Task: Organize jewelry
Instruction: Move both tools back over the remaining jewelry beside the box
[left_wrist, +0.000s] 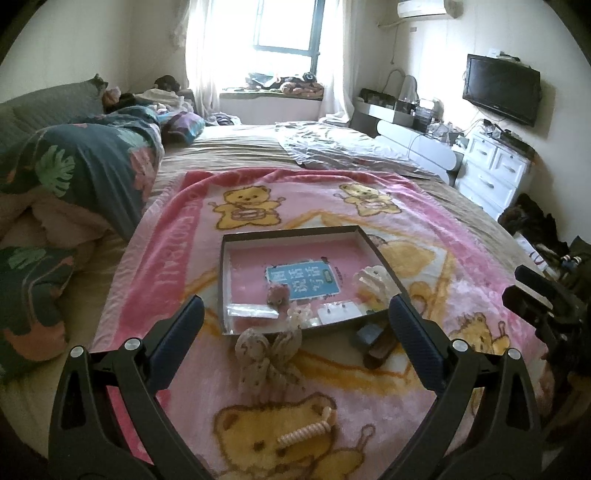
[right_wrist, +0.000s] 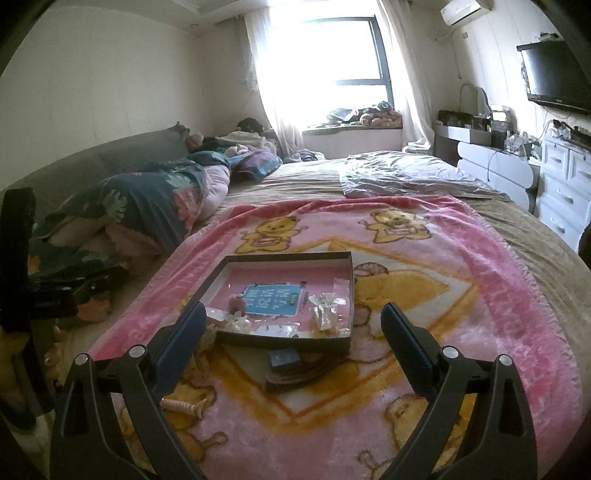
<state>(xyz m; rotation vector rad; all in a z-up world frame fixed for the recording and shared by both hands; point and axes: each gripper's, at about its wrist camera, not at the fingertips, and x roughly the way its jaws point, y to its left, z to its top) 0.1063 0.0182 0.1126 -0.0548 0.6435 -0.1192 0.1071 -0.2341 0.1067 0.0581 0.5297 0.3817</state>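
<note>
Pink bear blanket (left_wrist: 177, 236) reads "FOOTBALL" | tray (left_wrist: 291, 230) label: Chinese characters

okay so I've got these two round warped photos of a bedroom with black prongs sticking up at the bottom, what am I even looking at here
Those prongs are handheld tools, not a robot. A person holds a two-finger claw in each hand, and a wide-angle camera on each looks forward along its fingers, which warps the room.

One picture comes from the left claw, the other from the right claw. Both are open and hold nothing.

Below them, a pink teddy-bear blanket covers the bed. On it sits a shallow dark box with small items inside: a clear hair claw clip, a small plastic bag and a white card.

Still outside the box, nearer the camera, lie a spotted fabric bow, a pink spiral hair tie and a little blue box.
</note>
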